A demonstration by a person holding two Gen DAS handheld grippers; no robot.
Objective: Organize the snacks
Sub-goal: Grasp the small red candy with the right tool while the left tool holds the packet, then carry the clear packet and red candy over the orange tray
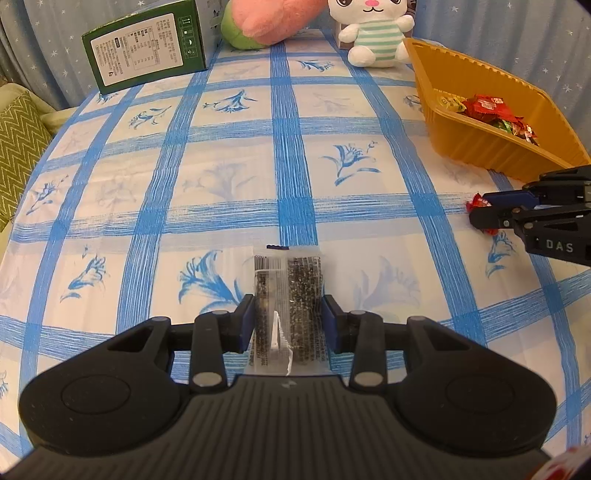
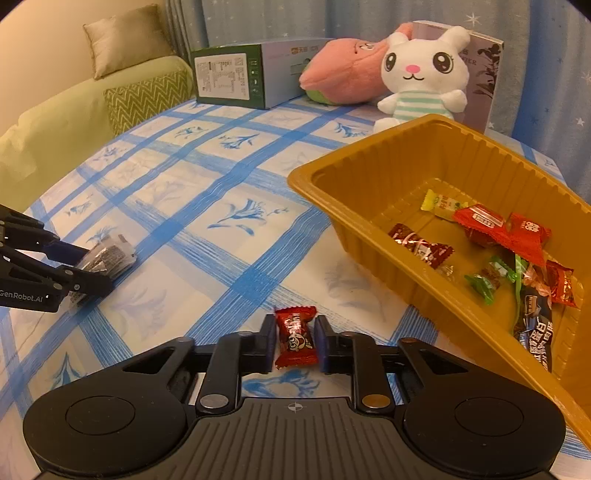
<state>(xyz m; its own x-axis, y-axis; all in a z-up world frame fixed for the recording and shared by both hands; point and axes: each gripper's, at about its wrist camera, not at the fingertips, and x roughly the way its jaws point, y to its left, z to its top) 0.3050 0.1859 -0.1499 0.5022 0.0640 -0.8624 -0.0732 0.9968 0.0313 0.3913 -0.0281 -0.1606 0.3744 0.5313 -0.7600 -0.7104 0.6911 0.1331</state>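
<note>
Right wrist: right tool (image 2: 295, 341) clamped on red candy (image 2: 295, 339), gold tray (image 2: 369, 206) beside.

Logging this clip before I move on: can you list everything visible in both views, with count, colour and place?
tablecloth: one, white with blue checks, covers the table
tray: one, golden yellow, right side
wrapped snacks in tray: about nine, mostly red, some green, yellow and dark
red candy: one, between right gripper's fingers
clear packet: one, dark contents, between left gripper's fingers
box: one, green and grey, far edge
pink plush: one, far edge
white rabbit plush: one, striped shirt, behind tray
book: one, grey, behind rabbit
sofa: one, green, with cushions, left
curtain: blue, starred, background
left gripper: black, shut on packet
right gripper: black, shut on candy
</note>
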